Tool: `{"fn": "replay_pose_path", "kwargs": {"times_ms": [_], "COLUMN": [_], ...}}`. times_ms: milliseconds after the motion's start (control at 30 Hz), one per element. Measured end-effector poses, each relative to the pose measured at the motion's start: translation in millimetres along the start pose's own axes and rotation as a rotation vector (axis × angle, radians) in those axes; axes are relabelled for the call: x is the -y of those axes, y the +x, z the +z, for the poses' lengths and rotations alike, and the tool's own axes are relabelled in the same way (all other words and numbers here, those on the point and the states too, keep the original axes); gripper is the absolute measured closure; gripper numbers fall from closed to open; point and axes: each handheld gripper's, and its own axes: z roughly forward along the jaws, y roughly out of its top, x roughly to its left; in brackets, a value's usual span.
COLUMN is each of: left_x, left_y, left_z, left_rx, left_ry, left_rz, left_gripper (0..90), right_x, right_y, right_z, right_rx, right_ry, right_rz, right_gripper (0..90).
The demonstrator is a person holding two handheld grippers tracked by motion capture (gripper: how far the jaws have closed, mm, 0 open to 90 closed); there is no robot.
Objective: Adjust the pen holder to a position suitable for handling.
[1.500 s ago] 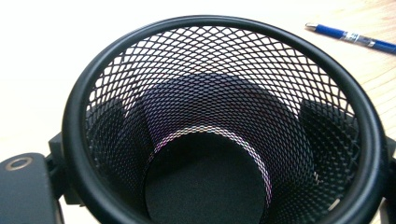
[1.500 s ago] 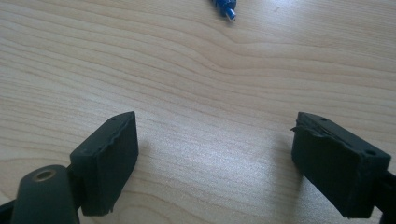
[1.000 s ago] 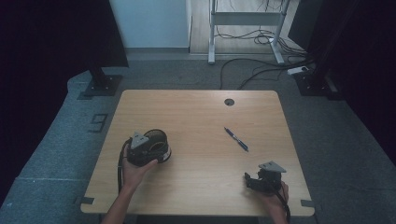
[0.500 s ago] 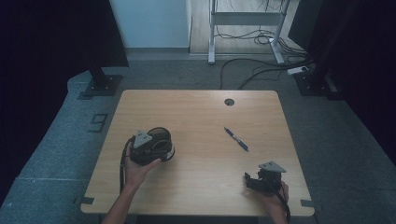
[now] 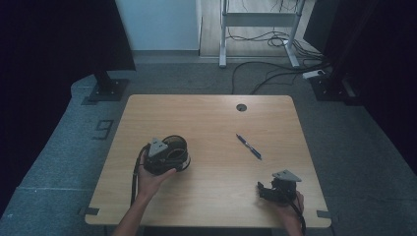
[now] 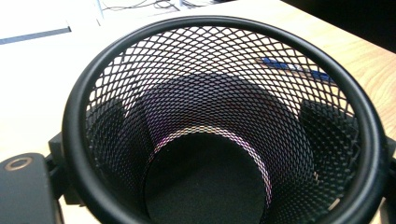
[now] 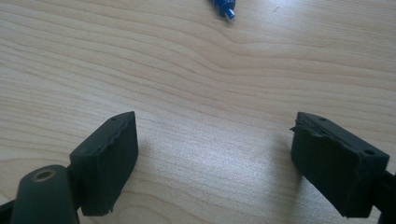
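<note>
The light wooden rectangular worktop [image 5: 211,113], with a small round hole near its far edge, carries a blue pen [image 5: 248,146] and a black mesh metal cup [image 5: 174,150].

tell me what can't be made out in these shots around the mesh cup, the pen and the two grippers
- Pen: too small in the high view to read any marking; in the right gripper view the top edge cuts it off.
- Left gripper: in the left gripper view the mesh cup's wall veils its pads, so exact contact is unclear.
- Right gripper: jaws stand apart over bare table; in the high view the hand hides its underside.
</note>
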Motion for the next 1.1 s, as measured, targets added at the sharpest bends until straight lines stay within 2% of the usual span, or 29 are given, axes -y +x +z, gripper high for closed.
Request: {"fn": "replay_pose_path", "kwargs": {"times_ms": [200,1100], "left_x": [-1.3,-13.3], "left_y": [-8.9,-35.9], "left_z": [7.0,45.2], "left_rx": [0.013,0.052], "left_ry": [0.009,0.047], "left_rz": [0.017,0.035], "left_gripper": [10.1,10.1], "right_x": [0.0,0.0], "right_y": [0.0,0.0], "right_z": [0.0,0.0], "right_rx": [0.000,0.000], "right_ry": [0.000,0.000], "right_rz": [0.000,0.000], "right_gripper": [14.1,14.1]}}
